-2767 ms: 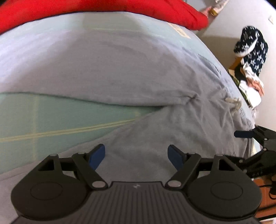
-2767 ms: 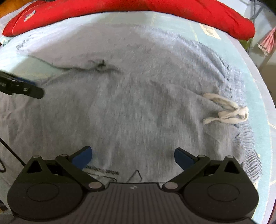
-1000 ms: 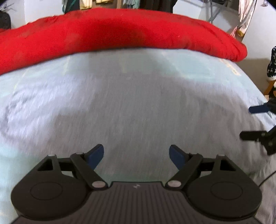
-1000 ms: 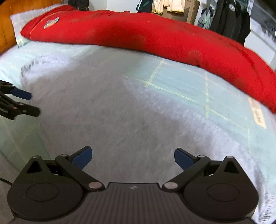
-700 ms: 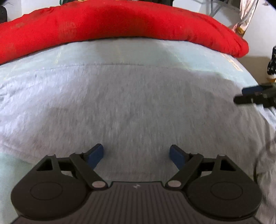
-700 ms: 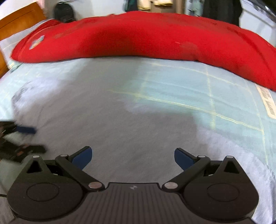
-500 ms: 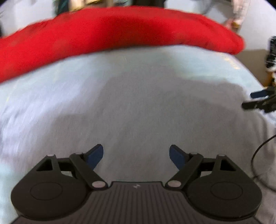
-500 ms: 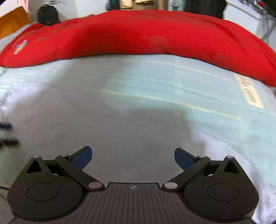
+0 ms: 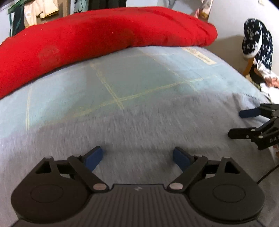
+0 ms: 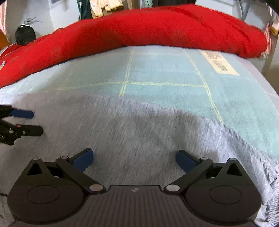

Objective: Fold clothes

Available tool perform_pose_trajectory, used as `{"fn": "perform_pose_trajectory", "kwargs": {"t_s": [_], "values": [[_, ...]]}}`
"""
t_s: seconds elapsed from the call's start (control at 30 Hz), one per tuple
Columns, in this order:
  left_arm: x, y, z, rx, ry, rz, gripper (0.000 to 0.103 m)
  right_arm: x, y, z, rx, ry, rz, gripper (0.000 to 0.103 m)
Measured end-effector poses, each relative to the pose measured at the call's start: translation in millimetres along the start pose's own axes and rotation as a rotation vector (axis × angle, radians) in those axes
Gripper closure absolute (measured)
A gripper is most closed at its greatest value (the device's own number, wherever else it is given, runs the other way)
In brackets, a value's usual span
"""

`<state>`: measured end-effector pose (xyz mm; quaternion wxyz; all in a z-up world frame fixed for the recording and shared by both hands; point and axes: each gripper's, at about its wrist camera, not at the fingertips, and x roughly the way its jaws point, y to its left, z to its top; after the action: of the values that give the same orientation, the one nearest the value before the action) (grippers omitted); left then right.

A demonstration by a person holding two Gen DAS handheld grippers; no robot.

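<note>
A grey garment (image 9: 139,132) lies spread over the near half of the bed, and its far edge crosses the light blue sheet (image 9: 132,82). In the right wrist view the same grey garment (image 10: 132,132) fills the foreground, its ribbed hem at the right. My left gripper (image 9: 137,157) hovers low over the cloth, open, with nothing between its blue pads. My right gripper (image 10: 134,159) is open too and holds nothing. Each gripper shows in the other's view: the right gripper (image 9: 244,122) at the right edge, the left gripper (image 10: 29,122) at the left edge.
A long red pillow (image 9: 97,40) lies across the far side of the bed. A dark star-patterned garment (image 9: 258,41) and other clothes hang on a chair (image 9: 248,66) off the bed's right side. Clothes hang along the back wall (image 10: 104,7).
Both grippers have moved up from the spread garment's lower part toward the bed's far side. More blue sheet and red pillow show now. Both stayed open throughout.
</note>
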<state>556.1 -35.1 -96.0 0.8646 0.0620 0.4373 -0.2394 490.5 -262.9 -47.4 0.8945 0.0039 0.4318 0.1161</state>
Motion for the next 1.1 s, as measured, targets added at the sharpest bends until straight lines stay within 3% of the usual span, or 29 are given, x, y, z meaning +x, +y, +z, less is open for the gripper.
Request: {"fn": "perform_pose_trajectory", "kwargs": {"t_s": [0.13,0.37,0.53,0.67,0.8,0.93,1.03,1.1], "values": [[-22.0,-18.7,6.6,0.039,0.018,-0.018,0.016,-8.0,-6.3,11.6,-0.006,0.026,0.017,0.0],[-48.1,-73.9,-9.9,0.082,0.051,-0.154,0.015,-62.3,-27.8,-5.7,0.05,-0.001,0.021,0.0],[-25.8,-88.3,-31.4,0.06,0.132,-0.121,0.015,-57.5,-71.2,-18.9,0.101,-0.001,0.0,0.0],[-32.6,-94.8,-32.5,0.029,0.134,-0.084,0.015,-48.0,-97.9,-14.3,0.135,0.031,-0.018,0.0],[-45.2,-106.9,-21.1,0.011,0.104,-0.105,0.015,-75.1,-100.0,-7.6,0.135,-0.005,0.083,0.0],[-38.8,-126.8,-8.0,-0.003,0.093,-0.148,0.015,-68.7,-112.7,-3.9,0.129,0.017,0.119,0.0],[-24.2,-140.1,-8.5,-0.012,0.112,-0.158,0.015,-62.4,-122.8,-1.1,0.124,0.037,0.143,0.0],[-11.5,-140.7,-17.2,-0.047,0.17,-0.161,0.015,-58.2,-129.6,0.7,0.121,0.05,0.159,0.0]]}}
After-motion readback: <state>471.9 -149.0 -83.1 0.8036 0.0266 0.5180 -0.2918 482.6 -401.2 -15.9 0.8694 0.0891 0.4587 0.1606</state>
